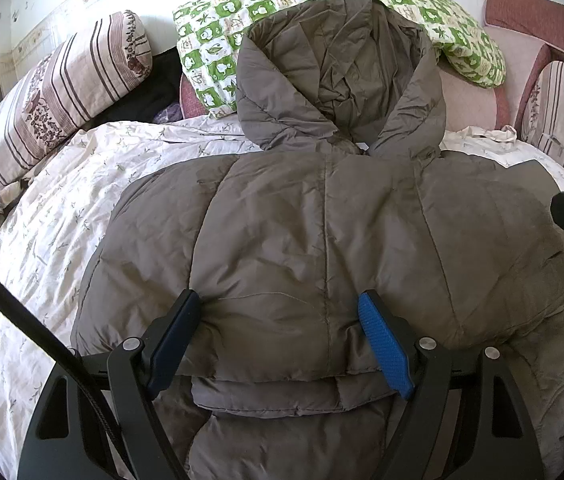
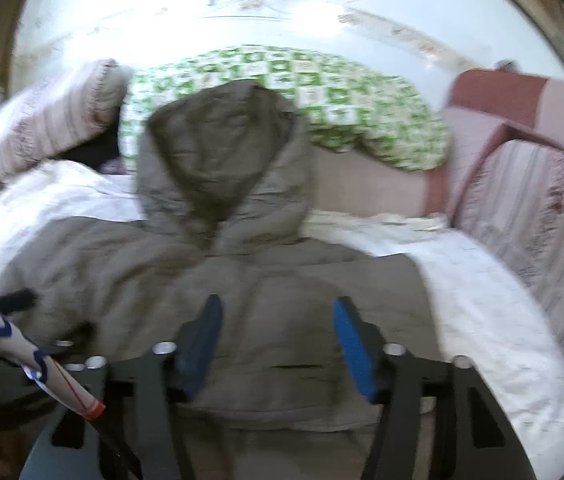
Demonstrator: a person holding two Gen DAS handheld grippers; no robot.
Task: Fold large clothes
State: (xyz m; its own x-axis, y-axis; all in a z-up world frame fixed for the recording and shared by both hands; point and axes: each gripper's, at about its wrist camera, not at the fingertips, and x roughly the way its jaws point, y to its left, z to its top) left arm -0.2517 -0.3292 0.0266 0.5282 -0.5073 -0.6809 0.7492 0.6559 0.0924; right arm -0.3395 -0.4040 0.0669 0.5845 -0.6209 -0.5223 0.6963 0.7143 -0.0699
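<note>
The grey-brown quilted hooded puffer jacket (image 1: pixel 321 232) lay on the bed, spread over a white sheet with a small floral print (image 1: pixel 62 220), its hood (image 1: pixel 341 68) pointing toward the headboard end and resting against a green-and-white checked pillow (image 1: pixel 218 24). Its lower part appeared doubled back over the body, making a thick folded edge nearest the cameras. The left gripper (image 1: pixel 282 340) had its jaws set apart on either side of that padded fold, seemingly pinching or bracing the bulk so the layers would stay stacked. The right gripper (image 2: pixel 278 344) sat at the same edge further right, jaws also apart with the fabric between them; the right wrist view was blurred, so contact there could not be judged. A striped floral bolster pillow (image 1: pixel 62 88) lay to the left, and a pink-and-maroon upholstered chair (image 1: pixel 529 40) stood to the right.
</note>
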